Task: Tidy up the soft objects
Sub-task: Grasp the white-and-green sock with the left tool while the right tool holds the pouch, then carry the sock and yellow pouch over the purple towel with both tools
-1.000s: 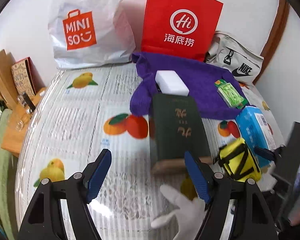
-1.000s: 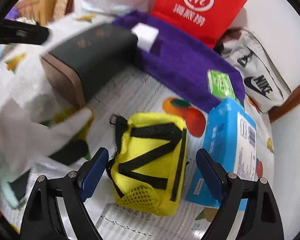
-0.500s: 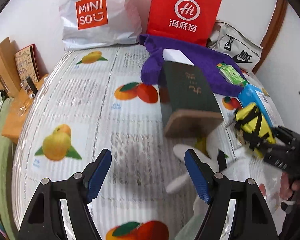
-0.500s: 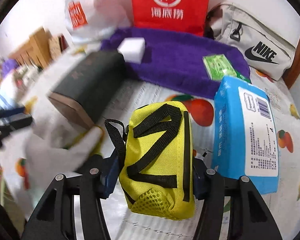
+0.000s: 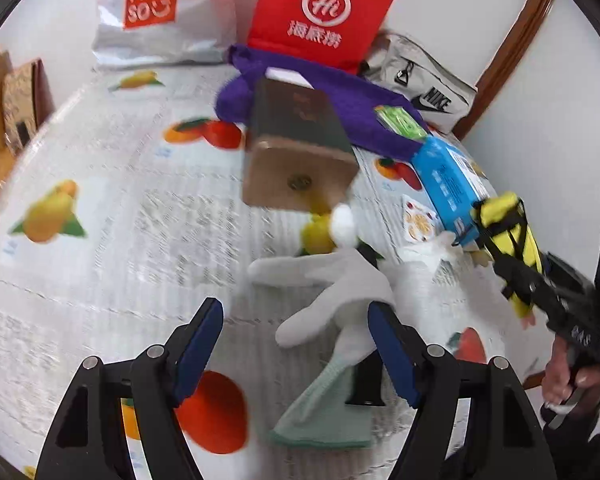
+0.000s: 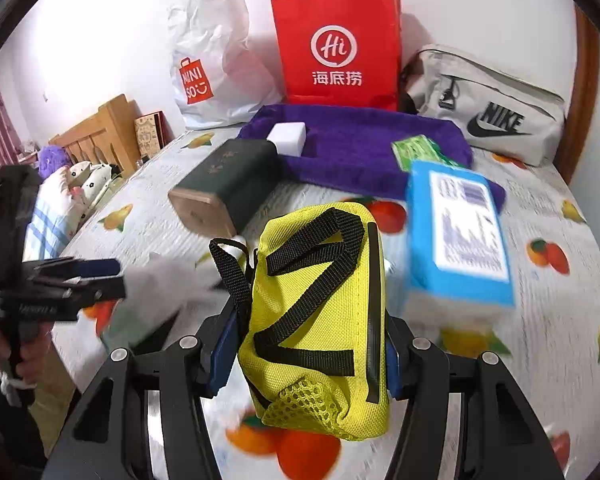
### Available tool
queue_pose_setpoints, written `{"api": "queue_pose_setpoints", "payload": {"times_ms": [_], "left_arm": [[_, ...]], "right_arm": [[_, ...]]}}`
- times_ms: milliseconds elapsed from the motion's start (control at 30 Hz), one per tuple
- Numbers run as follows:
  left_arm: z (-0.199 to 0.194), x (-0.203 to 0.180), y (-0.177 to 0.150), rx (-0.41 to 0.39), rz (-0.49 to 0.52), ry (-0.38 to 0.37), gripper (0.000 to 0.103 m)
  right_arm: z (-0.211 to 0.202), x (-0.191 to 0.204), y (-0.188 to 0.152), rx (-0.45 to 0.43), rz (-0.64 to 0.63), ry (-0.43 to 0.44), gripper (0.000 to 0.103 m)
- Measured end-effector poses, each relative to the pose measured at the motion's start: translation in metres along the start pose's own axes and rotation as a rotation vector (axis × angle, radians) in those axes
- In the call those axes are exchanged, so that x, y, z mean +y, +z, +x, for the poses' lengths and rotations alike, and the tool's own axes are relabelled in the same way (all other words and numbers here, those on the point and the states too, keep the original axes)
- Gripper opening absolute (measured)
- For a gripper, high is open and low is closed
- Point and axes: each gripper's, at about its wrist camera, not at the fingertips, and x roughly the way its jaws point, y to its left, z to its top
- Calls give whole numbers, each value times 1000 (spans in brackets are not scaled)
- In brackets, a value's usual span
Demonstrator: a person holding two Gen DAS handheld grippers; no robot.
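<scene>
White walls back a table (image 6: 540,320) covered in a pale cloth printed with oranges and pears. Against the wall at the top of the right wrist frame stand a crinkled white plastic shopping bag (image 6: 216,60), a red paper carrier bag (image 6: 336,48) and a grey fabric waist bag (image 6: 488,108). In front of them lies a purple plush cloth (image 6: 356,148) carrying a white foam block (image 6: 287,138) and a green packet (image 6: 418,152). A dark green rectangular box with a tan end (image 6: 224,182) sits left of centre, and a blue tissue pack (image 6: 458,232) to the right.

Low in the middle of that frame, the right hand-held gripper (image 6: 306,350) is clenched on a yellow nylon pouch with black webbing straps (image 6: 320,320), its blue pads pressing both sides after closing in; the pouch appears raised clear of the cloth.

In the left wrist view, the left hand-held gripper (image 5: 296,344) stands released, its jaws well apart, above a white knitted glove with a pale green cuff (image 5: 336,320) lying on the table at lower centre. Its right pad is just beside the glove.
</scene>
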Motion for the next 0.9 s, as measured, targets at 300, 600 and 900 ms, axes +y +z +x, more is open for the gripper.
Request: {"api": "queue_pose_setpoints", "payload": {"times_ms": [300, 600, 900], "left_arm": [[18, -31, -7, 0, 76, 23, 74], [33, -38, -6, -4, 108, -21, 22], [5, -25, -4, -51, 71, -46, 18]], "right_arm": [[-15, -51, -56, 50, 70, -135, 58], [-6, -84, -82, 77, 183, -101, 64], [0, -86, -87, 48, 191, -98, 61]]}}
